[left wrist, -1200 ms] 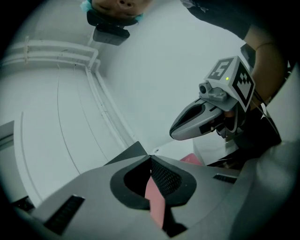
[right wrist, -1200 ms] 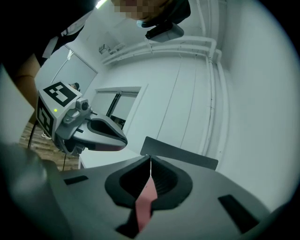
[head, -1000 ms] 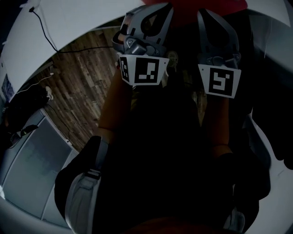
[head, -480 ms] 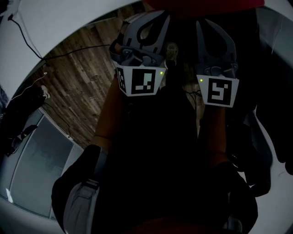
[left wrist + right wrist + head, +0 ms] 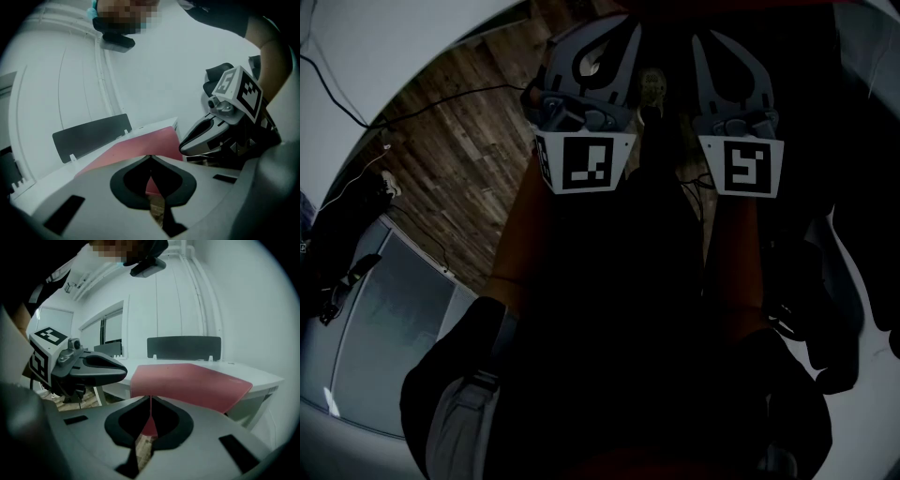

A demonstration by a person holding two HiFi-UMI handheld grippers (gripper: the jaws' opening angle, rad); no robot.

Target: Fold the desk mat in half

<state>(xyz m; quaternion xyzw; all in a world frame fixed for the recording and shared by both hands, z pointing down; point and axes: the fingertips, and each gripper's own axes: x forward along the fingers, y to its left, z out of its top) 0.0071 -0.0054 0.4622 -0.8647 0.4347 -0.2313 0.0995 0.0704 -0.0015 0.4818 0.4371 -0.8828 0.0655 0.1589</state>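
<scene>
- The left tool (image 5: 150,158) has its jaws pressed together with nothing between them; it is held up in the air and touches nothing
- The desk mat (image 5: 187,380), red, lies open and flat in a single layer on the white bench (image 5: 243,369), in front of the dark divider panel (image 5: 183,347); it is ahead of both tools and apart from them, and no raised edge or crease shows on it
- The right tool (image 5: 150,398) has its jaws closed on each other too, and it is empty; it is held just beside the left one, and the head view shows both over the wooden floor (image 5: 459,159), close to the person's body
- Judged from this, the fold has not begun: both tools have yet to reach the mat, open, take hold along one edge, carry that edge over to the opposite one, line the two up and let go
</scene>
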